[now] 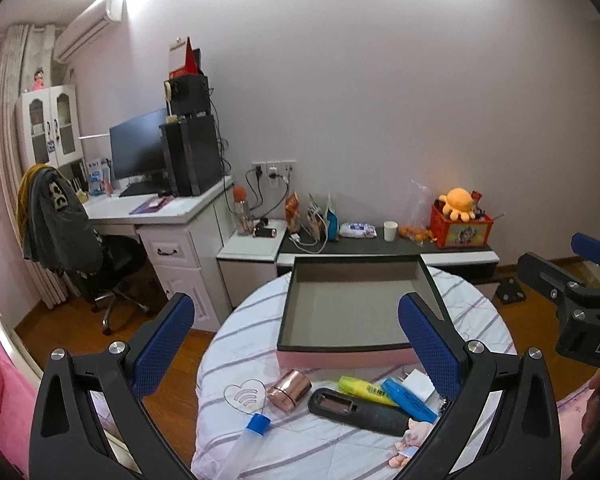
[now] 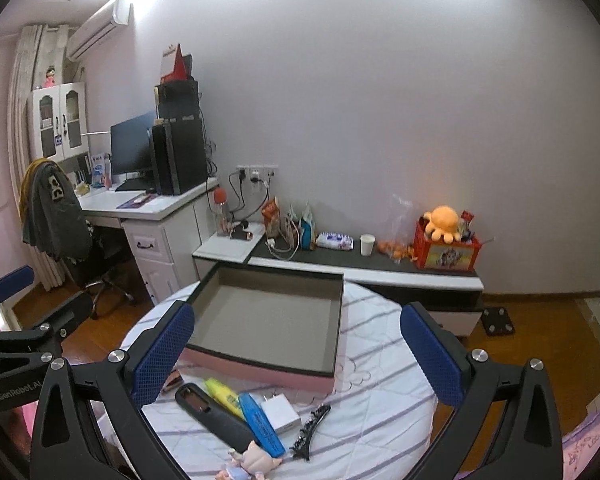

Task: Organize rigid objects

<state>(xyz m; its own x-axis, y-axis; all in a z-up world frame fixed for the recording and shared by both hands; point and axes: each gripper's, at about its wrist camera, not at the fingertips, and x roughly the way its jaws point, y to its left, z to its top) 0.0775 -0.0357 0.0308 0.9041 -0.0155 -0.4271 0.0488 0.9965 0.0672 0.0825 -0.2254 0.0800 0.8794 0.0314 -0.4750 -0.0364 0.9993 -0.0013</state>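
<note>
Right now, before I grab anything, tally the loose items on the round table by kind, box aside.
Highlighters: 2 (yellow, blue)
Black remote-like bar: 1
Copper cylinder: 1
Heart-shaped wire whisk: 1
White charger plug: 1
Black hair clip: 1
Small figurine: 1
Total: 8

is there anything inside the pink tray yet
No, the pink tray shows only its bare grey floor, while the yellow highlighter lies on the table in front of it.
</note>
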